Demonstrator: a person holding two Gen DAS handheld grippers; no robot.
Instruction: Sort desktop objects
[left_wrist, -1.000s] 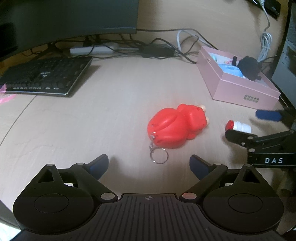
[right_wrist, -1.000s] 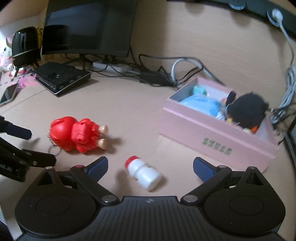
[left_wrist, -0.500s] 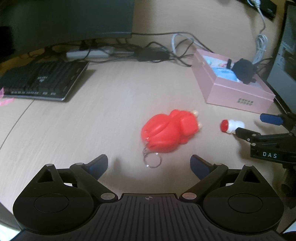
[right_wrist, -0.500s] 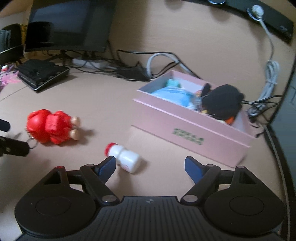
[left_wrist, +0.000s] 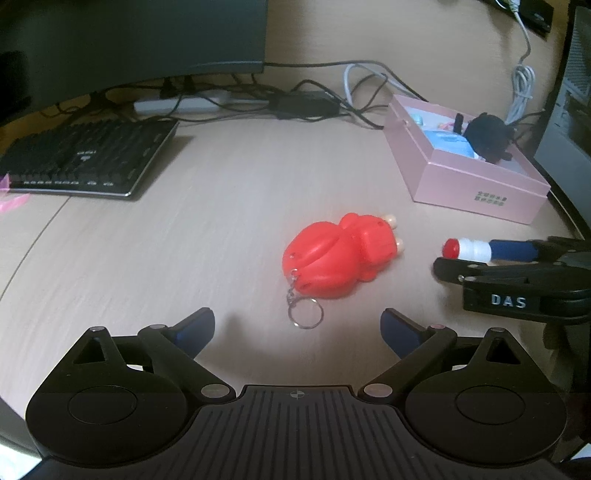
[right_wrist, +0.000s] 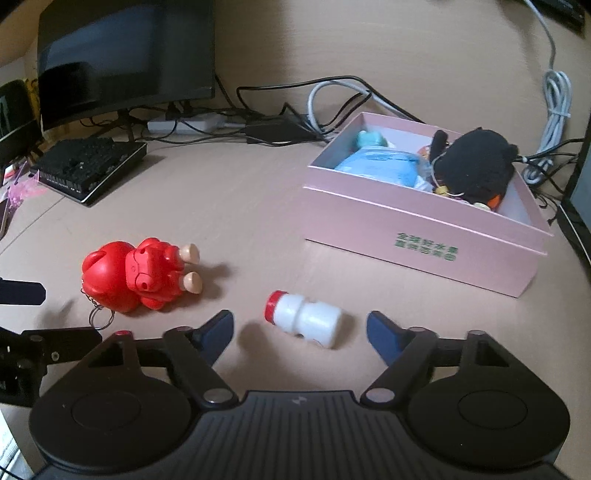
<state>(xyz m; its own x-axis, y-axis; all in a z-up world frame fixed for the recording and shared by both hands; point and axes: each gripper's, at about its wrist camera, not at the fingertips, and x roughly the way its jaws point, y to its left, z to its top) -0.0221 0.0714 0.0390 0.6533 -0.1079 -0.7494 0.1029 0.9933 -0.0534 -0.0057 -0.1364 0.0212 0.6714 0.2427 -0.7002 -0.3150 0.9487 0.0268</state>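
A red toy figure with a key ring lies on the wooden desk, just ahead of my open, empty left gripper; it also shows in the right wrist view. A small white bottle with a red cap lies on its side between the open fingers of my right gripper, which is open around it without touching. The bottle also shows in the left wrist view. A pink open box stands at the right and holds a black plush toy and a blue item.
A black keyboard lies at the back left under a dark monitor. Tangled cables and a power strip run along the back wall. The pink box also shows in the left wrist view. A dark edge stands at the far right.
My right gripper has shifted so the white bottle now lies centred between its fingers. My left gripper has drawn back a little from the red toy and shifted left.
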